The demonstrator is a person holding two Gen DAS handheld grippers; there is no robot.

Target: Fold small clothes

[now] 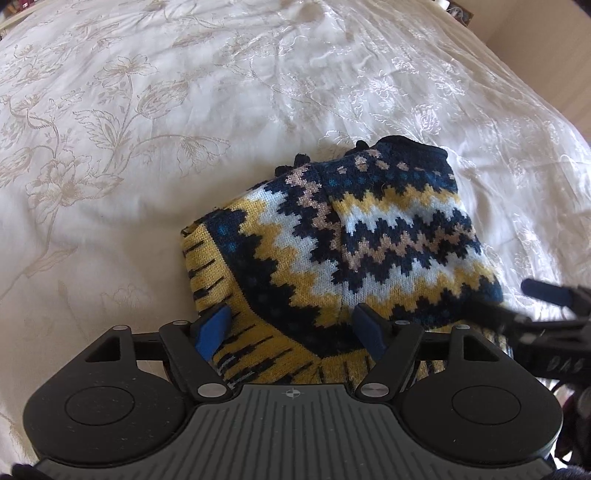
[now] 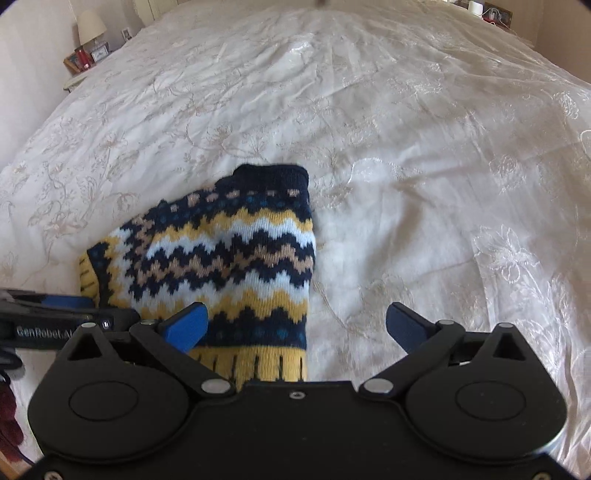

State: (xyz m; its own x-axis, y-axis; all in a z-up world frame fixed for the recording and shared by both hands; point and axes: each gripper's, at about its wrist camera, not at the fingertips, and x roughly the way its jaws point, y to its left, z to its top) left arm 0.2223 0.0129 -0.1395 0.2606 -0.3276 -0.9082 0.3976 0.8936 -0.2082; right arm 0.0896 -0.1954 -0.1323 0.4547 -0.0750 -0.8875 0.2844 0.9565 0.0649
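White bedding with a pale embroidered flower pattern covers the bed [image 2: 406,155], which fills almost the whole of both views. On it, at the near edge, lies a small knitted garment [image 1: 369,236], folded into a compact bundle, with zigzag bands of navy, yellow, light blue and beige and a yellow ribbed hem marked with dark stripes. Its navy end points toward the far side of the bed; the ribbed hem lies nearest the cameras.

The left gripper [image 1: 291,330] points steeply down over the near part of the garment. Its jaws stand partly open, one blue pad at each side of the ribbed hem, with the knit lying between them; the pads do not press it together. No earlier view shows whether anything was let go.

The right gripper [image 2: 295,325] sits just to the right of the left one and its jaws are spread wide. Its left pad is over the right part of the garment, near the yellow hem, and its right pad is over bare bedding. Nothing is clamped between them. Each gripper shows at the edge of the other's view, so the two are close beside each other.

At the far left of the right wrist view a bedside table [image 2: 74,79] carries a lamp [image 2: 90,26], a picture frame and a red object. No containers are visible.
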